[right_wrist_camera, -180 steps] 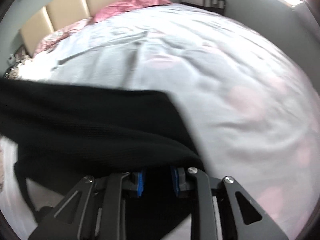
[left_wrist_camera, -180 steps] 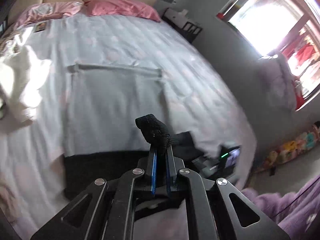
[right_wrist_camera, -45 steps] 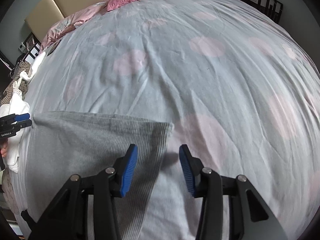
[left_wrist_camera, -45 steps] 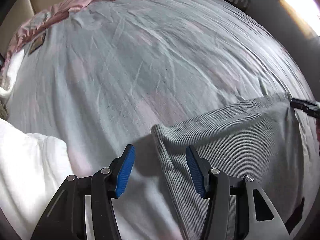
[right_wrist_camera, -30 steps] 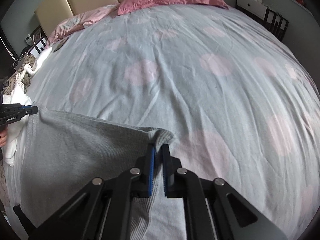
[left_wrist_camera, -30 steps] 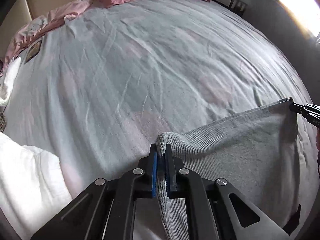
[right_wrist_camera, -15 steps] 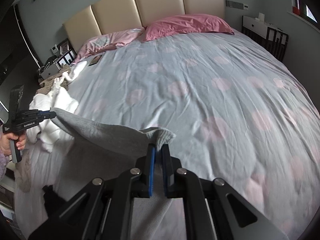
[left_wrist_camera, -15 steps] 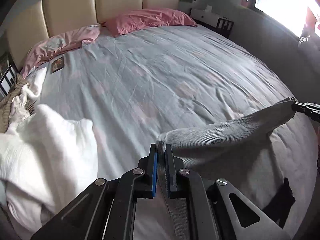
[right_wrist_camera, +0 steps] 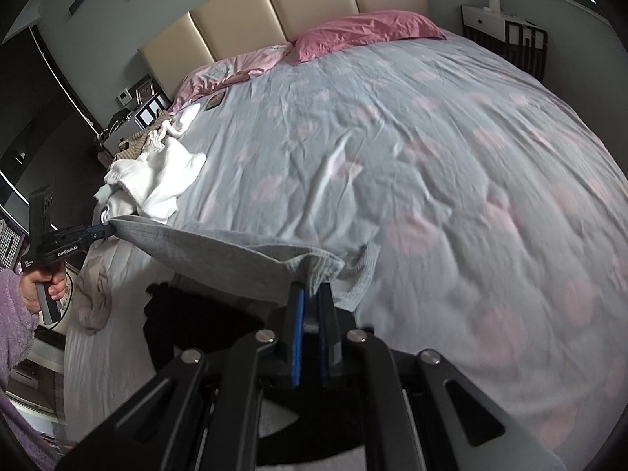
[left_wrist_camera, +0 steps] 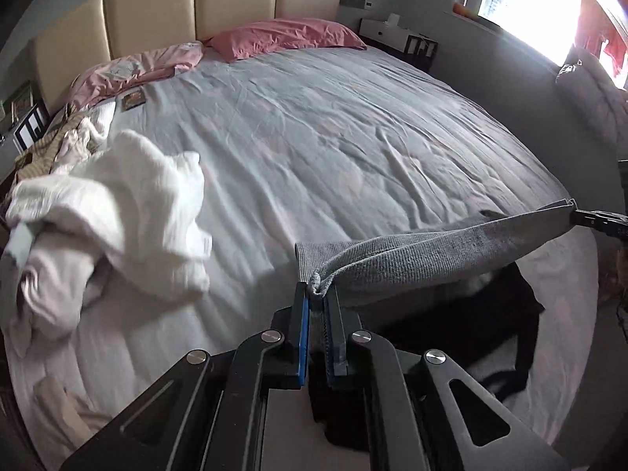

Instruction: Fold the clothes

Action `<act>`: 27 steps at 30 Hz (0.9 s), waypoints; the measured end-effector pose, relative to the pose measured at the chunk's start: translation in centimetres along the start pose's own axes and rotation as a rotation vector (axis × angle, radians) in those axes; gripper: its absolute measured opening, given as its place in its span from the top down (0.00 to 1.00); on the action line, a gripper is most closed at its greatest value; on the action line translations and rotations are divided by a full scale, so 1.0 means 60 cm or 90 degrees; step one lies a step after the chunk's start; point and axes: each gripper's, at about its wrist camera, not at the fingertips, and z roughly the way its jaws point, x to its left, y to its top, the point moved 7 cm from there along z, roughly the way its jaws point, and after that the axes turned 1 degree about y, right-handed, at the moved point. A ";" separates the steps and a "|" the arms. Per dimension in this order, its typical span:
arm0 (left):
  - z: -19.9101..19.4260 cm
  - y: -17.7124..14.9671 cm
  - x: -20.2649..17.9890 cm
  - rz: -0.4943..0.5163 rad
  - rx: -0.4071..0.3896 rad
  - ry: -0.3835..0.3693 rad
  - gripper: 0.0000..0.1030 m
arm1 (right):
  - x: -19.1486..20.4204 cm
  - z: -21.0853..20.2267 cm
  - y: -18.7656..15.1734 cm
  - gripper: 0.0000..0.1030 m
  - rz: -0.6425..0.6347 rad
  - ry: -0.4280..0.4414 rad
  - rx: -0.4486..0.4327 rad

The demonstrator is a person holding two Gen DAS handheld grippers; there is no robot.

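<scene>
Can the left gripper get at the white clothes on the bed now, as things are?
Probably not yet. The left gripper is shut on a corner of the grey garment, which the right gripper holds at the other end. The white clothes lie uncovered beside it, so only the occupied grip hinders.

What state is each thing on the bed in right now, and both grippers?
Left gripper: shut on grey ribbed garment.
Right gripper: shut on it too.
Grey ribbed garment: lifted, stretched between grippers.
Black garment: lying crumpled underneath.
White clothes pile: heaped, unfolded.
</scene>
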 end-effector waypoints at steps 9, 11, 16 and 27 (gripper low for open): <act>-0.001 -0.166 -0.049 0.002 0.078 -0.021 0.94 | -0.022 0.004 -0.158 0.96 0.048 -0.032 0.071; 0.022 -0.203 -0.051 -0.002 0.106 -0.021 0.94 | -0.031 0.022 -0.194 0.96 0.050 -0.040 0.094; 0.077 -0.280 -0.061 0.023 0.178 -0.015 0.94 | -0.056 0.066 -0.267 0.96 0.070 -0.051 0.143; 0.072 -0.320 -0.081 0.140 0.221 0.035 0.60 | -0.023 0.070 -0.291 0.73 -0.064 -0.083 0.205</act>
